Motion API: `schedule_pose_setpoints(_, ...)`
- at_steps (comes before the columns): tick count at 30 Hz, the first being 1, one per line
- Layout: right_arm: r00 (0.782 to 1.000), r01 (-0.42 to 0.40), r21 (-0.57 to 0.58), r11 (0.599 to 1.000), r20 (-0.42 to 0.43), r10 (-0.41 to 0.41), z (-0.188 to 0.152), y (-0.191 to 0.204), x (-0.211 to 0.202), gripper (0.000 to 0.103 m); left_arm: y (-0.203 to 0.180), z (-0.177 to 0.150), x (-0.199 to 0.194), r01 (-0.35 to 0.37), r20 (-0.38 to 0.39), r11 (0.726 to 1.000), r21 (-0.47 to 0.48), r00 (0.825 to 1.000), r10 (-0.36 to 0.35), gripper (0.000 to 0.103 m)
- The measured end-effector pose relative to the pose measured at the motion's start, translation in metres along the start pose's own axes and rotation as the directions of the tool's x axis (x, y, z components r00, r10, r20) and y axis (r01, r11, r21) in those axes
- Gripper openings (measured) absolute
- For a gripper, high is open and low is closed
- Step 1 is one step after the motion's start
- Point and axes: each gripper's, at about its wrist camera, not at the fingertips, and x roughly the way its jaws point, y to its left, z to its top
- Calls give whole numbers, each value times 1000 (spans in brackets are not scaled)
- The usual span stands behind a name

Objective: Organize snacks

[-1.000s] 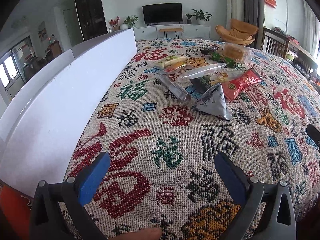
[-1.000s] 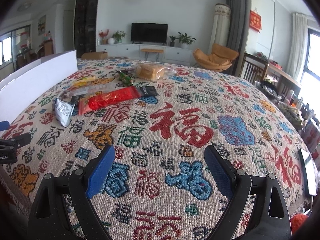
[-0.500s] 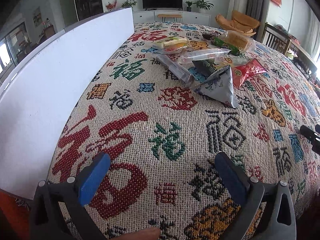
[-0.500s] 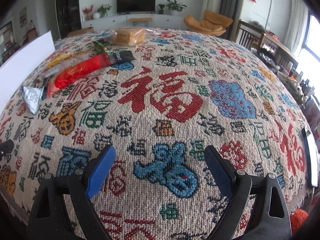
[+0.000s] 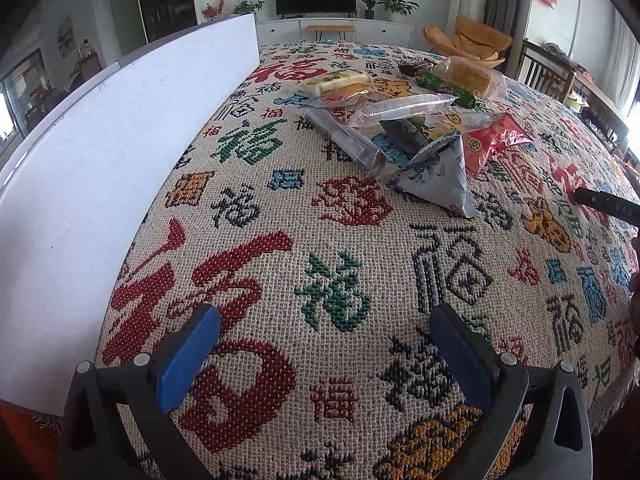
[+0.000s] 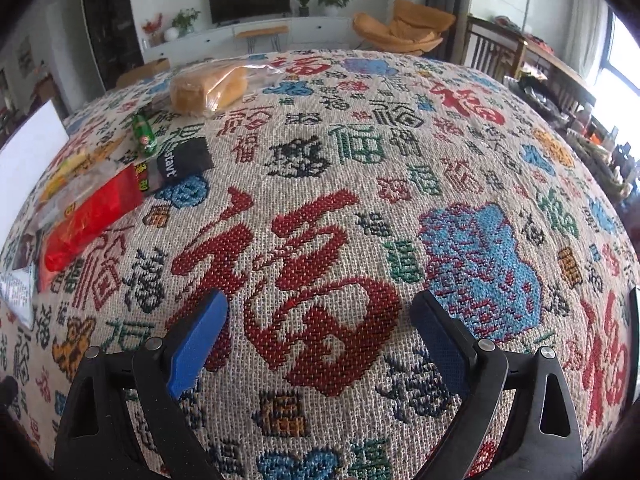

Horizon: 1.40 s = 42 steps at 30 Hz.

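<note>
Left tool (image 5: 325, 332) and right tool (image 6: 320, 320) both hung released over the patterned bench cloth (image 5: 280, 184), gripping nothing. Snack pile (image 5: 408, 120) sat ahead, untouched, beside the white box (image 5: 100, 152).

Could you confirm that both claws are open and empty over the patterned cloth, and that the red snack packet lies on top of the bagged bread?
Not quite: the right wrist view shows the red snack packet lying apart from the bagged bread, not on it. Both the left claw and the right claw are open and empty over the patterned cloth.
</note>
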Motion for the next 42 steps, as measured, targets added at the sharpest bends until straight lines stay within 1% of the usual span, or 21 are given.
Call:
schedule_pose_setpoints(4,1000,-5,5,1000,0,5,1,0,0,95,0,4,3,-7,-5,1000,-10,1000,7,103)
schedule_pose_setpoints(7,1000,-6,6,1000,-1,6,1,0,1,95,2,10,6,9,-46,1000,3,999,-9,103)
schedule_pose_setpoints(9,1000,-6,6,1000,-1,6,1,0,1,95,6,21,10,36,-111,999,10,993,-34,103)
schedule_pose_setpoints(10,1000,-6,6,1000,-1,6,1,0,1,96,10,28,12,62,-135,998,-7,989,-62,103)
schedule_pose_setpoints(11,1000,-6,6,1000,-1,6,1,-1,1,96,15,34,13,95,-143,995,-38,985,-100,103)
schedule_pose_setpoints(13,1000,-6,6,1000,-1,6,1,0,1,96,27,49,14,146,-135,983,-109,978,-160,103)
schedule_pose_setpoints(15,1000,-6,6,1000,-1,6,1,-1,1,96,33,66,15,177,-109,974,-143,975,-194,103)
schedule_pose_setpoints(19,1000,-6,6,1000,0,6,1,0,0,96,26,97,32,187,-92,976,-115,976,-198,103)
schedule_pose_setpoints(22,1000,-6,6,1000,0,6,1,-1,1,96,21,112,55,179,-112,978,-104,975,-191,103)
schedule_pose_setpoints(24,1000,-7,6,1000,0,7,1,-1,1,96,21,114,68,165,-118,980,-108,977,-178,103)
schedule_pose_setpoints(25,1000,-7,7,1000,-1,7,1,-1,0,96,19,114,68,142,-84,986,-82,985,-149,103)
schedule_pose_setpoints(26,1000,-6,6,1000,0,6,1,-1,1,96,18,114,72,120,-92,991,-65,988,-125,103)
schedule_pose_setpoints(27,1000,-7,6,1000,0,7,1,-1,0,96,17,114,73,108,-77,993,-42,991,-111,103)
schedule_pose_setpoints(30,1000,-7,7,1000,0,7,1,-1,0,96,22,116,75,128,-58,991,-43,990,-130,103)
schedule_pose_setpoints(34,1000,-8,7,1000,0,8,1,-1,0,96,23,119,77,133,-33,991,-33,990,-134,103)
schedule_pose_setpoints(39,1000,-8,7,1000,0,8,1,-1,0,96,26,112,74,152,39,987,-43,988,-151,103)
schedule_pose_setpoints(42,1000,-8,7,1000,0,8,1,-1,0,96,27,112,74,159,44,987,-39,987,-157,103)
